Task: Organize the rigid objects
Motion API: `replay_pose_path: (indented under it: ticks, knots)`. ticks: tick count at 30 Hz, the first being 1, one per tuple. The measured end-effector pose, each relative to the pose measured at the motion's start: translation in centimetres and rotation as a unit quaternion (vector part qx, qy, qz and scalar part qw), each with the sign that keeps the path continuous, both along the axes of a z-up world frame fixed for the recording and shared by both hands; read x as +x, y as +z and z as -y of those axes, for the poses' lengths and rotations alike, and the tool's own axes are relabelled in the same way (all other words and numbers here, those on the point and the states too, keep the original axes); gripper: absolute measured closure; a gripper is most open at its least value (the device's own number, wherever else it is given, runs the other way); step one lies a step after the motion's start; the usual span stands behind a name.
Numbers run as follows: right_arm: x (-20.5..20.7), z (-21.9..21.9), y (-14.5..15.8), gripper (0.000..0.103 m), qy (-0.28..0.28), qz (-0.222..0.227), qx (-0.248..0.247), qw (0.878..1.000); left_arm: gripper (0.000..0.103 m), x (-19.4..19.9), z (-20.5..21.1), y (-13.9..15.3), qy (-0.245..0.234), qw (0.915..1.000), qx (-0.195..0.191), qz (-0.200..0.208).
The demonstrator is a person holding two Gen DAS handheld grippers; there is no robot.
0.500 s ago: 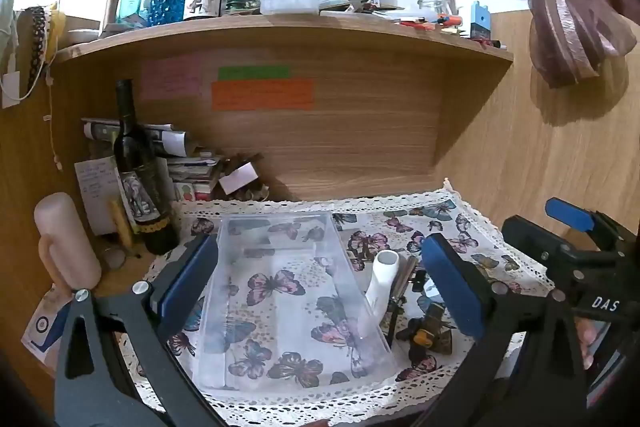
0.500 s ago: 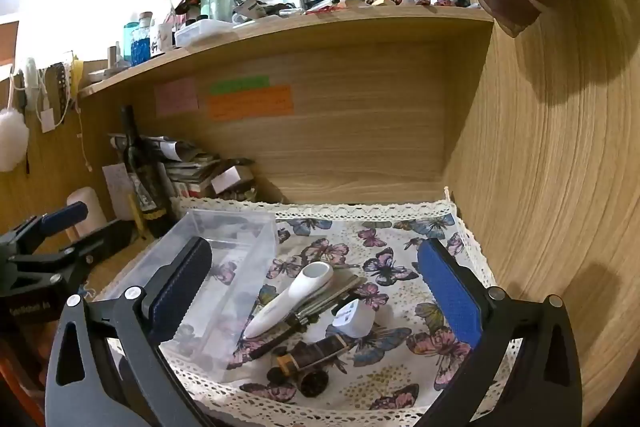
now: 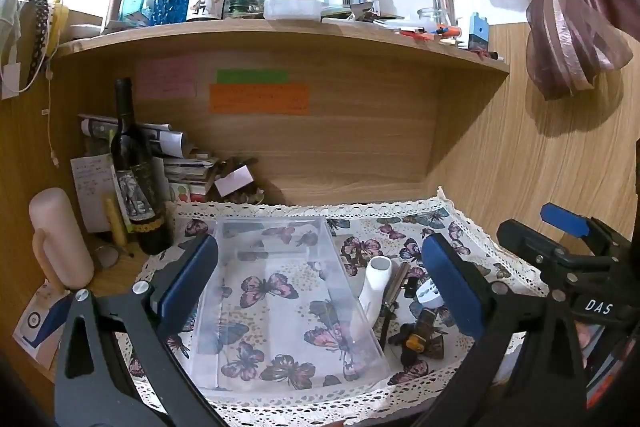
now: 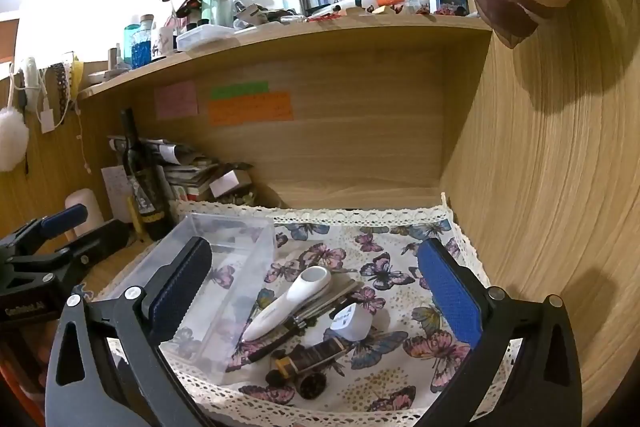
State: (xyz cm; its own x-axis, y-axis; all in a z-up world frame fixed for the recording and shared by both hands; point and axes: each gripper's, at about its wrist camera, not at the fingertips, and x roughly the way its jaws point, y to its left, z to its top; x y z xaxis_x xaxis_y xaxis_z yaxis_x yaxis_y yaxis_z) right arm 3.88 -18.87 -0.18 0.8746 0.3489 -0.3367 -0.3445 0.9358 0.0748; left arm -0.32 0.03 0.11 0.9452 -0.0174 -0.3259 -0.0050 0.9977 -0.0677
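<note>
Grippers both spread wide: left gripper (image 3: pixel 320 279) frames clear bin (image 3: pixel 280 291), right gripper (image 4: pixel 316 291) frames white magnifier (image 4: pixel 292 301).

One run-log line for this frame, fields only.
left gripper: open, above clear bin | right gripper: open, above white handheld device | bin: nothing inside | items: beside bin on butterfly cloth

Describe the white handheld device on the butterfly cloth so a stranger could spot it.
Find the clear plastic bin on the butterfly-print cloth. Just right of it lies a long white plastic handheld device with a round ringed head, the palest and longest item in that pile.
</note>
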Motion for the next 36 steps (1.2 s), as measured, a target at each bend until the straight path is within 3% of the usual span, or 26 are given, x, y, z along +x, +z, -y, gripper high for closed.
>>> replay_pose_path:
  ticks: [36]
  knots:
    - [0.08,-0.34,-0.47,0.0,-0.001,0.001,0.001,1.0,0.0,0.1,0.22,-0.5,-0.011,0.9999,-0.001,-0.005]
